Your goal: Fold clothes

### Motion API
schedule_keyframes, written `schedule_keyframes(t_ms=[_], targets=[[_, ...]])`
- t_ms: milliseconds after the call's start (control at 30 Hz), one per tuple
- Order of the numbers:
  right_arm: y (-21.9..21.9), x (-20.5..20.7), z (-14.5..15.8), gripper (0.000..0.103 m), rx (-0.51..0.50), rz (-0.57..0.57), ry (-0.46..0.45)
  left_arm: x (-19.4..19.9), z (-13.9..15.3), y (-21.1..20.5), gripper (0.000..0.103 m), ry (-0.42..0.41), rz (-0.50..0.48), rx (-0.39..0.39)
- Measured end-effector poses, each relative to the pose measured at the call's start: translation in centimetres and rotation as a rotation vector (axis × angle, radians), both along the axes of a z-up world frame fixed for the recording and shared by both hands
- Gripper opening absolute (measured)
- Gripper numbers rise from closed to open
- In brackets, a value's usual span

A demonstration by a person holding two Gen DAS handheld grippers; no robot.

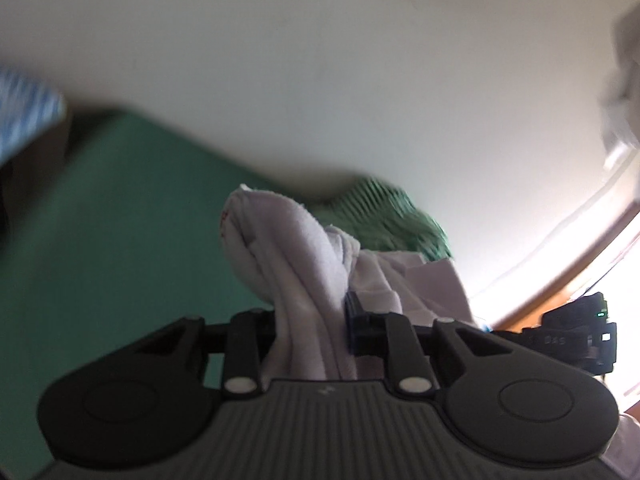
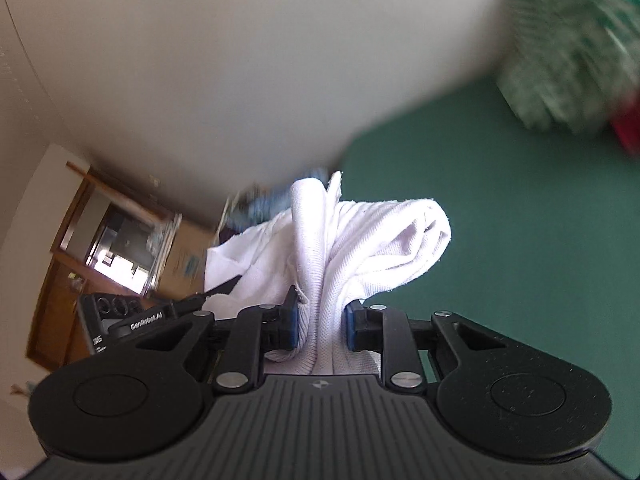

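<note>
A white knit garment (image 1: 292,256) is bunched between the fingers of my left gripper (image 1: 310,320), which is shut on it above the green table top (image 1: 120,220). In the right wrist view the same white garment (image 2: 372,240) is pinched in a thick fold by my right gripper (image 2: 322,324), also shut on it. The cloth rises in rumpled folds ahead of both grippers and hangs lifted off the green table top (image 2: 520,220). The other gripper (image 2: 132,320) shows at the left of the right wrist view.
A green striped garment (image 1: 392,216) lies behind the white one, blurred; it appears again as green striped cloth (image 2: 572,40) at top right with something red (image 2: 628,128) beside it. Blue-white cloth (image 1: 24,112) sits far left. A pale wall (image 1: 320,60) and wooden furniture (image 2: 80,248) stand beyond.
</note>
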State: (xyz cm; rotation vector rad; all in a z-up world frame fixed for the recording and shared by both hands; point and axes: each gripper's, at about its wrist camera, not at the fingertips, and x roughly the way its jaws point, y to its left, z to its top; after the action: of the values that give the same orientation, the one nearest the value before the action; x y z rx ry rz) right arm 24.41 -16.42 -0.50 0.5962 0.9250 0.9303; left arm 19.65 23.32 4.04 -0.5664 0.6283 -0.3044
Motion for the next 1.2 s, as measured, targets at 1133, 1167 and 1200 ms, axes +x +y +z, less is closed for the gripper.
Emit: schedule_keyframes(t_ms=[1133,1167,1200], targets=[[11.7,15.3,-7.1,0.051,-0.526,-0.424,-0.459,23.1,-10.7,13.8,0.059,-0.207,-0.015,0.495],[13.3,14.6,-5.4,0.046,-0.553,-0.411,-0.523,23.0,-10.4,13.1,0.058,-0.223,-0.012,0.504],[14.1,14.6,-5.2,0.045,-0.565,-0.386,-0.537,23.0,-10.0,12.5,0.057,-0.239,-0.009,0.513]])
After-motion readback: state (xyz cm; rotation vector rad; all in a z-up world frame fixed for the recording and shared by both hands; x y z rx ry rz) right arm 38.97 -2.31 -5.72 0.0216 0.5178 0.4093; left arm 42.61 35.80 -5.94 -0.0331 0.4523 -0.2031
